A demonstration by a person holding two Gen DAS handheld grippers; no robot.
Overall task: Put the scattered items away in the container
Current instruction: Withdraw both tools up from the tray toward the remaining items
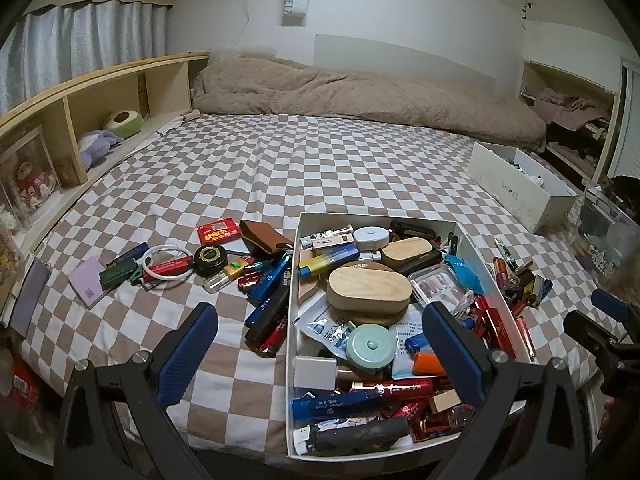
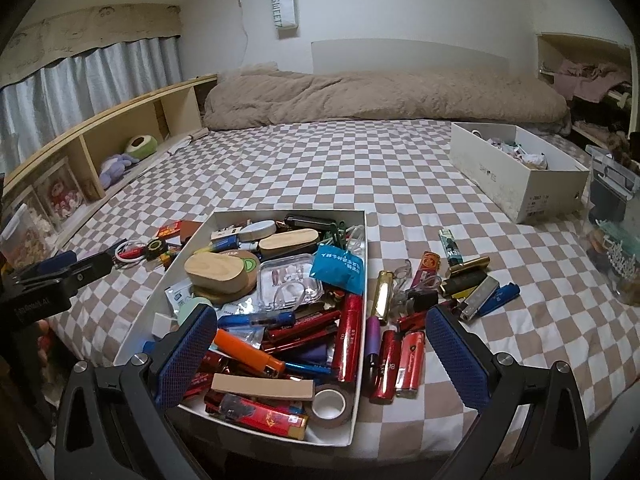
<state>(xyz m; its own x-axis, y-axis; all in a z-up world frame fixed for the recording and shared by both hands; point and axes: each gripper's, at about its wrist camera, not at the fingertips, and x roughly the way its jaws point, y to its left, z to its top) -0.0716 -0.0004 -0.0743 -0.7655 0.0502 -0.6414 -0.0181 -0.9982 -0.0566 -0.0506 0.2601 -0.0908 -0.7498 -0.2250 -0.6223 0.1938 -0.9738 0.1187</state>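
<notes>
Two piles of small things lie loose on the checked bed (image 1: 320, 160), one on each side of the white container (image 1: 294, 280), which is already heaped high.

From the left wrist view, the left tongs (image 1: 320, 336) hang wide open with nothing between their fingers, one finger over bare sheet and the other over the container's near end. The left pile (image 1: 224, 268), lighters, a black round tin (image 1: 211, 259) and a white ring, sits just beside the container's left wall. A good pick would be a lighter lying apart from its neighbours, gripped across its narrow sides.

From the right wrist view, the right tongs (image 2: 320, 344) are equally wide open and empty, straddling the container's right wall. The red lighters (image 2: 400, 364) lie closest, touching one another, so closing on one alone needs care. Release low, because the heap could shed things over the rim.
</notes>
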